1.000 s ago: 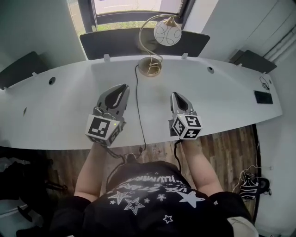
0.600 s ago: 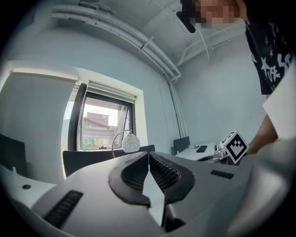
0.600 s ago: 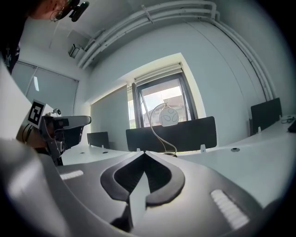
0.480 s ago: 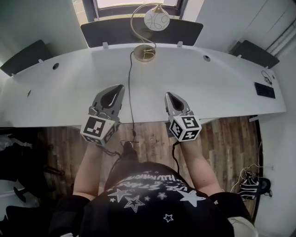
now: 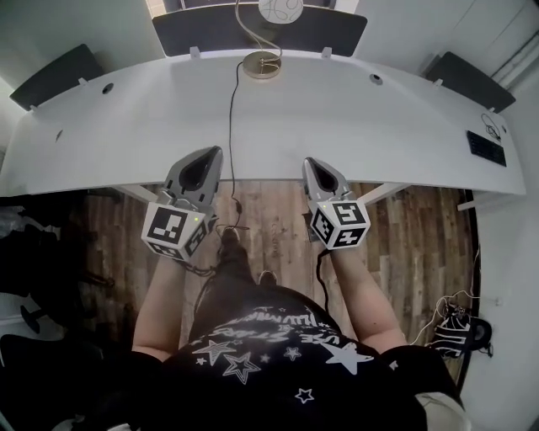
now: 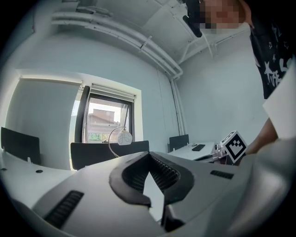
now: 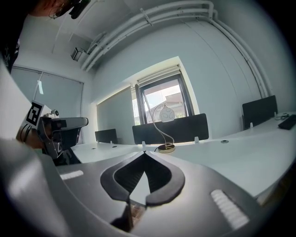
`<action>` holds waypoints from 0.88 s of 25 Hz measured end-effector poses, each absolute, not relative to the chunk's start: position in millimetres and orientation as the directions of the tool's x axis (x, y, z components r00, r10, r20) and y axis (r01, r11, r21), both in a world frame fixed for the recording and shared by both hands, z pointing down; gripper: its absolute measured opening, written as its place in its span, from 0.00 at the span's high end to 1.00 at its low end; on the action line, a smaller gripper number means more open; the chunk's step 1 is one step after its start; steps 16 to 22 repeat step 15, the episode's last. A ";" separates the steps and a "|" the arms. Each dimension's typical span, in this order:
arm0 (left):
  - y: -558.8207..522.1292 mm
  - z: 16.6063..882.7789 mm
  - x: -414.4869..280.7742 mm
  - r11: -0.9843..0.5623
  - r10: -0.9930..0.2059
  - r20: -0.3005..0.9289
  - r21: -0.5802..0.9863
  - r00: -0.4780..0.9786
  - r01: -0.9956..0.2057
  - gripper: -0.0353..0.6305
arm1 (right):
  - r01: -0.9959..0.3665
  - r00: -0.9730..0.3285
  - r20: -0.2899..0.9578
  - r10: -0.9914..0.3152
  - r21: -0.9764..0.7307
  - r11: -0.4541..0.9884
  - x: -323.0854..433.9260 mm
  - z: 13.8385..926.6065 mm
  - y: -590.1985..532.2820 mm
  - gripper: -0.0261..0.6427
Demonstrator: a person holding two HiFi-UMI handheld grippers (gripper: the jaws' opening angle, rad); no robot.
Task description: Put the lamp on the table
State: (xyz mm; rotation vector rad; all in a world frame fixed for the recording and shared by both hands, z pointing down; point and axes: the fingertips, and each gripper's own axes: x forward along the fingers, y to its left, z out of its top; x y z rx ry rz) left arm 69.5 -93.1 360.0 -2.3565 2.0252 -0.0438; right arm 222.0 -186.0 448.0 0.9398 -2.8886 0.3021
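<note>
The lamp stands upright at the far middle of the white table (image 5: 379, 135), with its gold base (image 5: 262, 64), a curved gold stem and a white globe shade (image 5: 280, 8) cut off by the frame's top. The lamp (image 6: 123, 138) is small and far off in the left gripper view, and the lamp (image 7: 165, 121) looks just as distant in the right gripper view. My left gripper (image 5: 214, 152) and right gripper (image 5: 310, 162) are both shut and empty. They hang at the table's near edge, well short of the lamp.
The lamp's black cord (image 5: 233, 126) runs across the table and drops over the near edge to the wooden floor (image 5: 269, 236). Dark divider panels (image 5: 261, 32) line the back. A black device (image 5: 484, 146) lies at the table's right end.
The person has stepped back: both grippers have drawn away from the lamp to the table's near edge. The lamp has stayed where it stood.
</note>
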 end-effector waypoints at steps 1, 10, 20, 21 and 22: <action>-87.7 361.5 72.9 -0.148 -0.989 0.005 -0.049 0.148 -0.988 0.94 | -0.586 -0.810 0.147 -0.568 -0.160 0.794 223.5 449.3 -181.0 0.96; -43.0 377.4 79.1 -0.089 -0.995 0.046 -0.013 0.088 -0.996 0.94 | -0.515 -0.856 0.126 -0.502 -0.104 0.851 216.1 434.8 -137.3 0.96; -18.3 392.8 71.5 -0.064 -0.994 0.092 -0.005 0.064 -0.998 0.94 | -0.514 -0.857 0.113 -0.503 -0.113 0.850 212.6 431.0 -120.5 0.96; -18.3 392.8 71.5 -0.064 -0.994 0.092 -0.005 0.064 -0.998 0.94 | -0.514 -0.857 0.113 -0.503 -0.113 0.850 212.6 431.0 -120.5 0.96; -18.3 392.8 71.5 -0.064 -0.994 0.092 -0.005 0.064 -0.998 0.94 | -0.514 -0.857 0.113 -0.503 -0.113 0.850 212.6 431.0 -120.5 0.96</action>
